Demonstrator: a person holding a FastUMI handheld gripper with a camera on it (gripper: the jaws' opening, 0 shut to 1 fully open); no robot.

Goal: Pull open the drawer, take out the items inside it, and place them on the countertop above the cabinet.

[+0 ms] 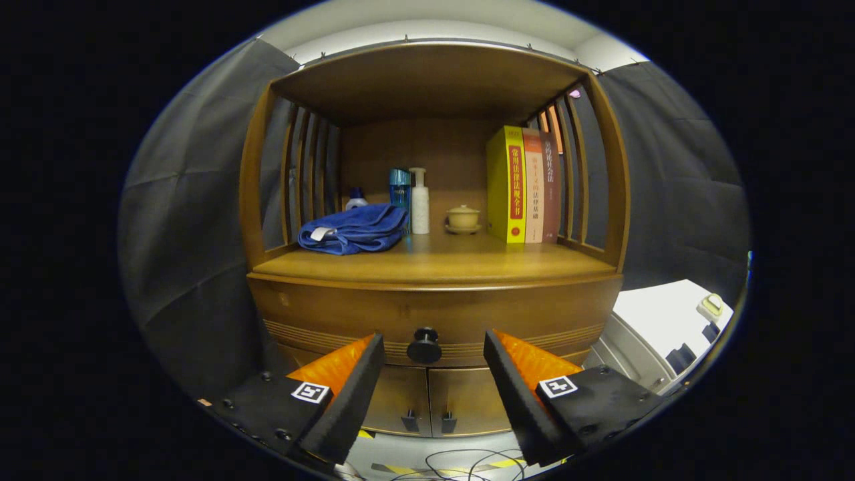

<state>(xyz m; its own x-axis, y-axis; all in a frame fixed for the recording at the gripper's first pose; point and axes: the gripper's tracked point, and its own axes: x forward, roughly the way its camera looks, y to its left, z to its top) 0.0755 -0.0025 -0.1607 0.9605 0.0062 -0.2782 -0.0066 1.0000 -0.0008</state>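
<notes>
The drawer [434, 321] is sitting closed under the tabletop [434, 264], its knob [424, 345] lying just ahead between my tool [434, 367] fingers, which are standing apart. I am judging off-centre closure could slip off the knob.

Cabinet [434, 267] warm brown wood w/ fine ribbed banding across drawer front [334, 314]; drawer knob [424, 345] black, below the table top. On it: towel [354, 229] deep blue w/ white tag, bottle [419, 200] white, teal bottle [400, 187] beside it. Lidded cup [463, 218] pale yellow; books [524, 186] right of cup: yellow w/ red spine band, orange, dark red.
</notes>
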